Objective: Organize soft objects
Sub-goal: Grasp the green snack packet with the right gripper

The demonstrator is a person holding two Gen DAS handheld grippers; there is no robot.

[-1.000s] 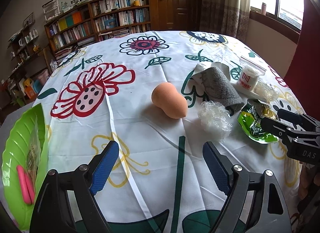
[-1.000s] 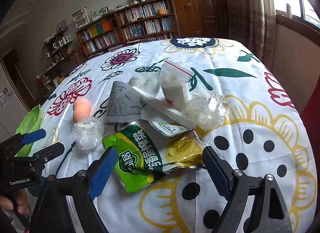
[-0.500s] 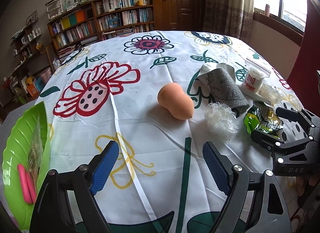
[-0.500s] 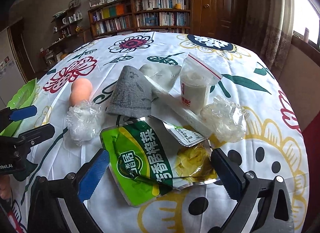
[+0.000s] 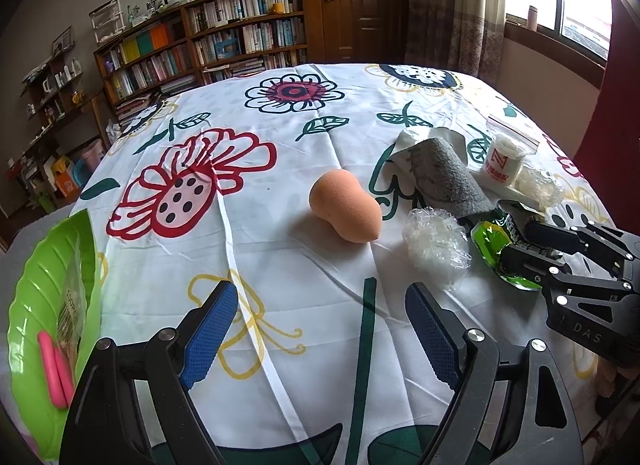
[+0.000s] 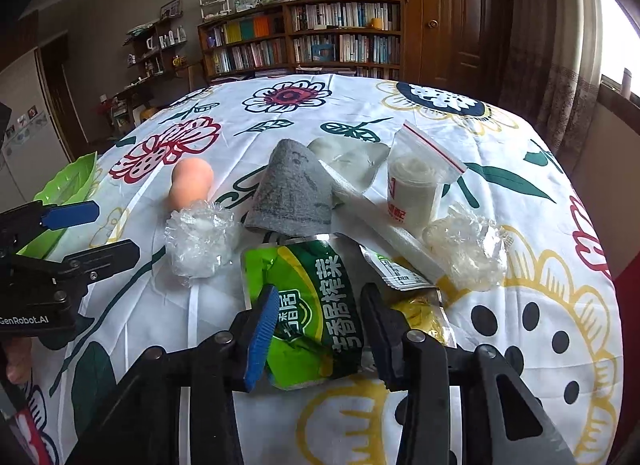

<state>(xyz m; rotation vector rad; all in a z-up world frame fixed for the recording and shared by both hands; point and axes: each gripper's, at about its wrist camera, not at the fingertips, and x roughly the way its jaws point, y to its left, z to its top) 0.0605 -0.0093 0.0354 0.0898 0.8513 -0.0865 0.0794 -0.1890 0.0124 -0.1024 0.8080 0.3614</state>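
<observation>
Left wrist view: left tool point(image 5: 316, 325) hangs spread wide and empty above the desk point(image 5: 280, 265), aimed at the orange sponge point(image 5: 345, 206) out ahead, green tray point(image 5: 36, 305) at its left.

Right wrist view: right tool point(image 6: 320, 329) sits low, fingers pinching the green snack pouch point(image 6: 308, 305) so it bunches. I'd say squeeze gently and lift straight, since slick foil could slip out.

Two plastic wads point(image 6: 200, 239) point(image 6: 466, 251) — one sponge point(image 6: 190, 183); one pouch point(image 6: 308, 305)

A bookshelf point(image 5: 208, 41) and wooden door point(image 6: 460, 13) stand behind the floral tablecloth point(image 5: 280, 113).
</observation>
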